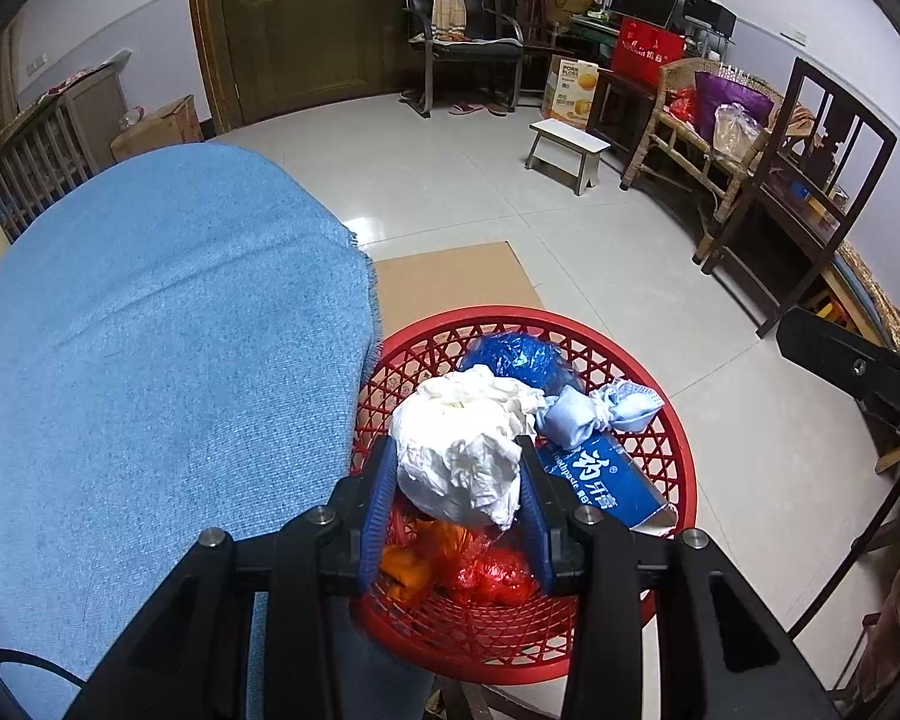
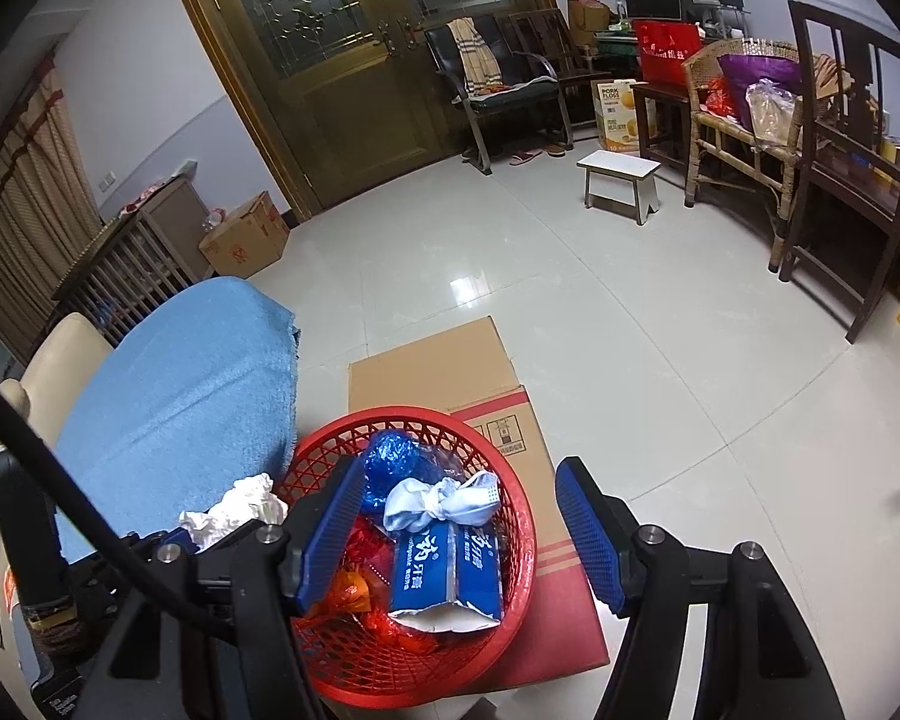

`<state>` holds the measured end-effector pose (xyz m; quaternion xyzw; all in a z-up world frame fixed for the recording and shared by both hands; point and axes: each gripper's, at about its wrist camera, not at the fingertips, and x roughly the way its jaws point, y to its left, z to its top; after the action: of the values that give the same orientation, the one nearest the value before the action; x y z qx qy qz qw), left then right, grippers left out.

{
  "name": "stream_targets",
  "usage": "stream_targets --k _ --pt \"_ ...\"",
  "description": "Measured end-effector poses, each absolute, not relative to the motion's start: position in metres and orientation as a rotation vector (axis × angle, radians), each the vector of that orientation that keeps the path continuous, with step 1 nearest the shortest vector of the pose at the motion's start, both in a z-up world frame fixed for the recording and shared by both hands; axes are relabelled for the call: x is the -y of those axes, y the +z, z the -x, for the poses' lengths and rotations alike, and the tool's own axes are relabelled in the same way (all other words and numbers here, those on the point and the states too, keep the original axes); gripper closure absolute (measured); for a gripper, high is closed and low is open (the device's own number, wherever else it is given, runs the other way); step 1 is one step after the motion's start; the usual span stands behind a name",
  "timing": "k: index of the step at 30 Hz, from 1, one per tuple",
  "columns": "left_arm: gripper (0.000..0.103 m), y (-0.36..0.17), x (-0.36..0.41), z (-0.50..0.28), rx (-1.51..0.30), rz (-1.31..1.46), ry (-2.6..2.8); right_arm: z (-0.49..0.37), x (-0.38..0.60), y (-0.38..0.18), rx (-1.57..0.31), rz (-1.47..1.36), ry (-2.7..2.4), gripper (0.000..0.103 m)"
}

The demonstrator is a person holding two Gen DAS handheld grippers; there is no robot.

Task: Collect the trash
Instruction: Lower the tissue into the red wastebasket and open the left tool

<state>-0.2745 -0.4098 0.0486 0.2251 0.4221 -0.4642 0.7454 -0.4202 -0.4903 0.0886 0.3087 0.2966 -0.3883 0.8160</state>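
Observation:
My left gripper [image 1: 459, 468] is shut on a crumpled white paper wad [image 1: 459, 450] and holds it above the red plastic basket [image 1: 660, 420]. The basket holds a blue toothpaste box [image 1: 600, 480], a balled face mask [image 1: 594, 411], a blue plastic bag [image 1: 513, 357] and red and orange wrappers [image 1: 486, 570]. In the right wrist view my right gripper [image 2: 456, 534] is open and empty over the basket [image 2: 510, 570], with the toothpaste box [image 2: 444, 570] between its fingers. The paper wad [image 2: 234, 510] shows there at the left, in the left gripper.
The basket stands on a flattened cardboard box [image 2: 438, 372] on the tiled floor. A blue cloth [image 1: 150, 360] covers a seat right beside the basket's left. A small white stool [image 2: 621, 180], chairs [image 2: 840, 168] and boxes stand farther off.

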Motion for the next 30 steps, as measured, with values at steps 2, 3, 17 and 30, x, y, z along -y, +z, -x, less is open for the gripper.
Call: stream_targets --k 2,3,17,30 --pt "0.063 0.049 0.413 0.274 -0.923 -0.494 -1.019 0.420 0.490 0.090 -0.631 -0.654 -0.828 0.033" --pt "0.063 0.050 0.414 0.275 -0.921 -0.496 -1.021 0.420 0.490 0.091 -0.630 -0.652 -0.829 0.033" --pt "0.063 0.046 0.423 0.276 -0.924 -0.511 -1.026 0.428 0.493 0.097 -0.621 -0.653 -0.845 0.033" --pt "0.041 0.054 0.412 0.264 -0.951 -0.455 -1.005 0.431 0.485 0.106 -0.623 -0.639 -0.854 0.033"
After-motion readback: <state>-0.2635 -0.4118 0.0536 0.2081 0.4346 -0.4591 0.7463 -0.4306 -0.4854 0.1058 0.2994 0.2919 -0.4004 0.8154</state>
